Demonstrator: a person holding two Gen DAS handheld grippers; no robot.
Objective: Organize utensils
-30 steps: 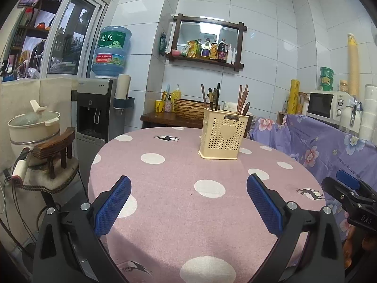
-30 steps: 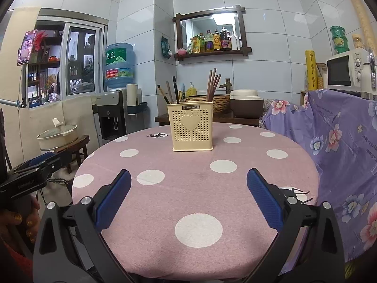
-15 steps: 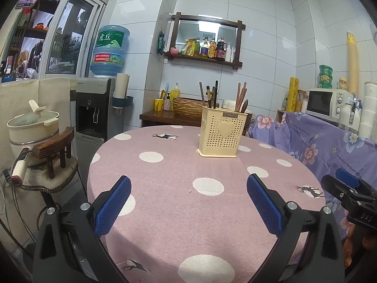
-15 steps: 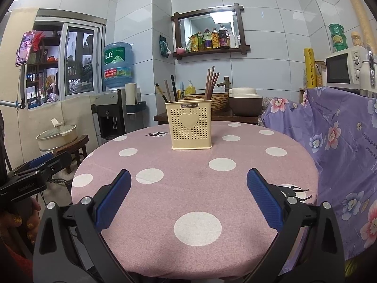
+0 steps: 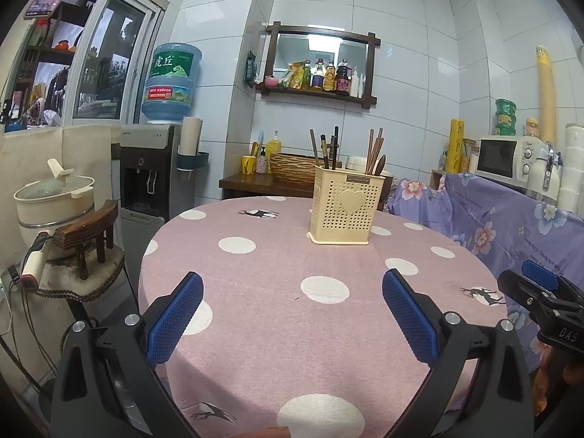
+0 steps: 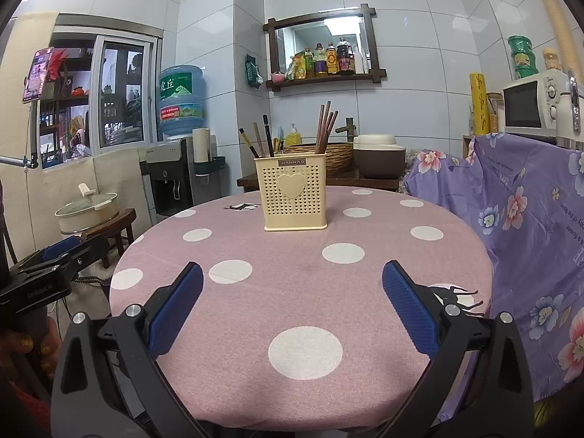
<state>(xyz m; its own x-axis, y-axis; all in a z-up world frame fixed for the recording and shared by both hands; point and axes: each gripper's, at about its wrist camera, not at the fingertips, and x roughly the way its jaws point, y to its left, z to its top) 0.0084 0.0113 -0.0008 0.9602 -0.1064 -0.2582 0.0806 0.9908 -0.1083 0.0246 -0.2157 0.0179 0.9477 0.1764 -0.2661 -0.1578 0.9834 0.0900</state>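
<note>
Your left claw (image 5: 292, 310) and right claw (image 6: 292, 303) are both spread, empty; utensil holder (image 6: 295, 192) at 12 o'clock on the table (image 6: 299, 292).

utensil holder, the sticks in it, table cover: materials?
Utensil holder: looks like moulded cream plastic, matte, with perforated walls and a raised heart.
Chopsticks: probably wood or bamboo, brown and dark, slim; too small to be sure.
Tablecloth: woven fabric, matte pink with white dots; the weave texture shows.
</note>
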